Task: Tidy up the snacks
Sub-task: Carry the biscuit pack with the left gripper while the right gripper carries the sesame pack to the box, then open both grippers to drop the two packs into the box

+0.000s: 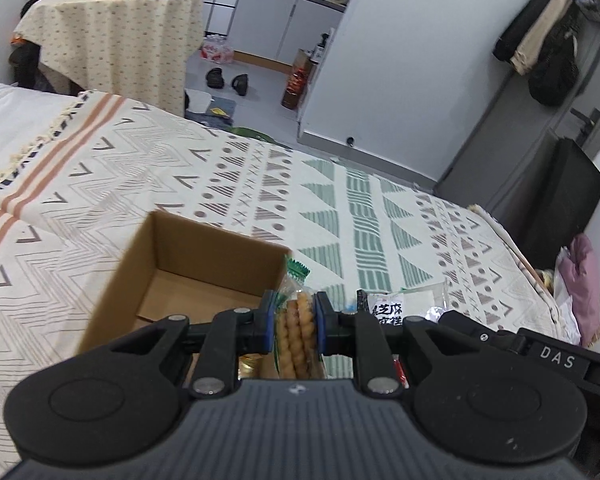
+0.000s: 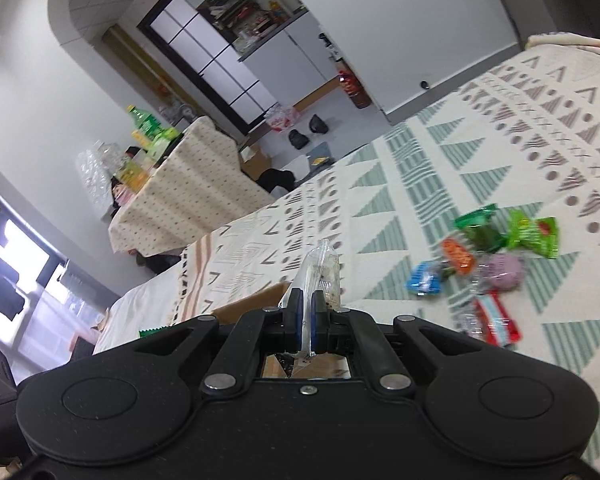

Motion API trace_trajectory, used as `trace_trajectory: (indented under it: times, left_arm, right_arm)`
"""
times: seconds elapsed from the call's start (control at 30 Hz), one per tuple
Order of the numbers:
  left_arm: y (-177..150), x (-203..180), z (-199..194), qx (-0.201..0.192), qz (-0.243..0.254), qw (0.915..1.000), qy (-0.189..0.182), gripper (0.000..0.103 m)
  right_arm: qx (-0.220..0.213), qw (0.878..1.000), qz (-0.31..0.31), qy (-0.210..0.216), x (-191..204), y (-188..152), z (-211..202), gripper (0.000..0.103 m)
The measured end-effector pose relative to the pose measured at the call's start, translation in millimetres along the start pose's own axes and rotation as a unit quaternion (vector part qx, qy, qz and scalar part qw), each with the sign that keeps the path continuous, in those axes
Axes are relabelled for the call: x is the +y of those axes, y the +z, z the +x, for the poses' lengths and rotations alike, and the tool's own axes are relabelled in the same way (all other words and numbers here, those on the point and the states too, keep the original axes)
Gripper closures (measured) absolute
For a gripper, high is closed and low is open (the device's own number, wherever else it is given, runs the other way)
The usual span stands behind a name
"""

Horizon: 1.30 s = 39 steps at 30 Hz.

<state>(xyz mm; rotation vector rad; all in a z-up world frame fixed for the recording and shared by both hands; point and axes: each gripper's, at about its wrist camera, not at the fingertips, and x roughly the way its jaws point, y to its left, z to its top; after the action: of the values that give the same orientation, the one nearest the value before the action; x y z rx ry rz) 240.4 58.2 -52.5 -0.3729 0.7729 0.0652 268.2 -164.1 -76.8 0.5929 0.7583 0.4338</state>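
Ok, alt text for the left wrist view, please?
The left gripper is shut on a clear packet of golden twisted fried snacks, beside an open brown cardboard box. Both sit over a cream bedspread with geometric patterns, a white black-lettered snack packet just right.

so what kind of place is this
Probably a small studio flat: a bed under a patterned blanket, a kitchenette counter with cabinets just beyond it, and coats hanging by the door.
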Motion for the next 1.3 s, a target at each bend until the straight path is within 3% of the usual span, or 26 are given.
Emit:
trace_trajectory:
  times: [0.43,0.53,0.7,0.8,0.87,1.0,1.1,1.3]
  left_arm:
    - [8.8,58.1,-1.3,-0.002,-0.041,0.9991,0.006,0.082]
    - [9.7,67.6,-3.0,-0.008,-0.044,0.9988,0.019,0.075]
    - [10.1,81.6,-8.0,-0.005,-0.05,0.9983,0.029,0.044]
    - [9.1,87.0,-11.8,-0.005,-0.049,0.9979,0.042,0.027]
    - [8.7,90.5,-13.3,-0.001,-0.049,0.9977,0.047,0.023]
    - [5.9,93.2,-15.6,0.013,-0.046,0.9971,0.06,0.021]
    - [3.2,91.8,-20.3,0.016,-0.042,0.9971,0.061,0.019]
    - [-1.0,83.4,-30.4,0.013,-0.028,0.9975,0.063,0.005]
  right_arm:
    - [0.027,0.999,-0.039,0.002,54.2,-16.6,32.9,0.1]
    - [0.031,0.999,-0.045,0.0,62.2,-19.9,38.7,0.1]
    - [0.037,0.998,-0.042,0.001,73.1,-24.8,48.9,0.099]
    - [0.048,0.998,-0.029,-0.006,75.3,-27.6,54.8,0.084]
    - [0.043,0.998,-0.04,-0.016,77.7,-30.4,53.0,0.069]
    - [0.044,0.997,-0.046,-0.033,78.1,-33.6,47.4,0.06]
    - [0.039,0.997,-0.055,-0.046,79.4,-34.6,38.7,0.042]
    - [0.033,0.994,-0.072,-0.074,75.5,-31.9,21.2,0.023]
